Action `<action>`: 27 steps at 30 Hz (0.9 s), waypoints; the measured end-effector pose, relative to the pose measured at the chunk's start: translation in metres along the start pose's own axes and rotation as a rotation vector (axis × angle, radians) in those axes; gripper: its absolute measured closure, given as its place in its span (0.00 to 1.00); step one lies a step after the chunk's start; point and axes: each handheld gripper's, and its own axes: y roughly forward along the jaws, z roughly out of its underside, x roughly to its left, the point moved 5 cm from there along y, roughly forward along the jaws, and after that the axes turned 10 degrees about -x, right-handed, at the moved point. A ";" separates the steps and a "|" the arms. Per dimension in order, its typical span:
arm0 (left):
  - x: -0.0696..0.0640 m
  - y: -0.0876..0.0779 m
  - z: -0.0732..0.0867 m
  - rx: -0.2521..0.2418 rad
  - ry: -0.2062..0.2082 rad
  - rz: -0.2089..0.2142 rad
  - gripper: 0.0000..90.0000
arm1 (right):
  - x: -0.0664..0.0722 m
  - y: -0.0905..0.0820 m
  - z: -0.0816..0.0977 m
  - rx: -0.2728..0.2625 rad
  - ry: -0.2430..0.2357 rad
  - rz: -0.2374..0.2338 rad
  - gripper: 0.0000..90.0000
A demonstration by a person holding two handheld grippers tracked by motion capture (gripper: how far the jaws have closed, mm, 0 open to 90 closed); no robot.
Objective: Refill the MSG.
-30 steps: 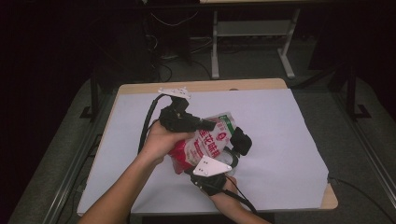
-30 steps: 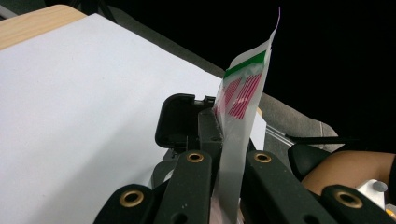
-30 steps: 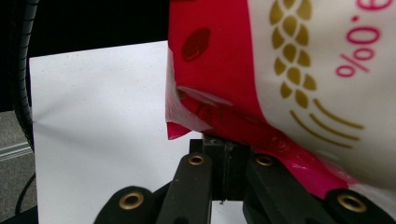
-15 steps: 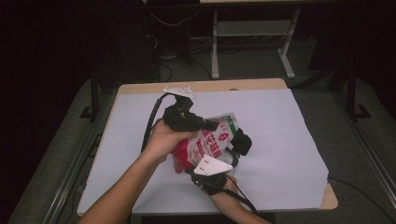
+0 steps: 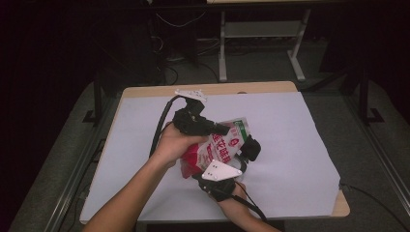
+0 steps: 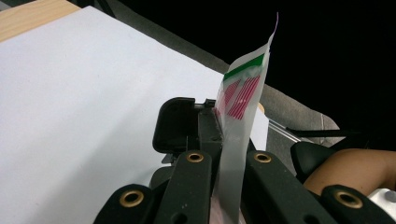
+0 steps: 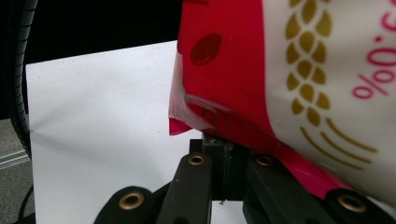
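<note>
Dark floor, cable runs and the legs of a metal stand surround a wooden counter (image 5: 270, 88) covered by a sheet of white paper (image 5: 300, 145). Held up over the middle of that sheet is a red-and-white printed plastic food bag (image 5: 223, 147), pinched from two sides.

The left claw (image 5: 223, 129) is clamped on the bag's clear, green-striped top seal; in the left gripper view the film (image 6: 240, 100) stands upright between the closed jaws. The right claw (image 5: 249, 150) is shut on the red bottom edge, where the right gripper view shows the crimped seam (image 7: 196, 116) caught just above the jaws.

Judged from this, the main risk is the slick film. Both holds are on thin sealed edges, so a sideways tug or a twist could let the bag slide free and drop onto the paper. If the two hands pull apart too hard, the seal may tear unevenly and spill whatever is inside. Uneven pulling could also fold the bag across a claw and hide the seam.

The left forearm (image 5: 130, 193) reaches in from the bottom left, hand wrapped round its gripper, which points to the right across the counter. The right hand (image 5: 237, 198) comes in low at the bottom edge, its gripper aimed up and away from the person, grey plate uppermost.
</note>
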 end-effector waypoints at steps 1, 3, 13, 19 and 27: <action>0.000 0.000 0.000 0.001 0.000 0.000 1.00 | 0.000 0.000 0.000 -0.001 -0.001 0.000 1.00; 0.001 0.001 0.000 0.004 0.000 -0.001 1.00 | 0.000 0.000 0.000 0.000 0.001 -0.001 1.00; 0.001 0.002 0.001 0.004 -0.005 -0.002 1.00 | 0.000 0.000 0.001 -0.001 0.009 -0.001 1.00; 0.001 0.003 0.001 0.008 -0.006 -0.003 1.00 | 0.001 0.001 0.001 -0.002 0.009 0.000 1.00; 0.002 0.004 0.001 0.006 -0.005 -0.009 1.00 | 0.002 0.001 0.001 -0.002 0.011 0.001 1.00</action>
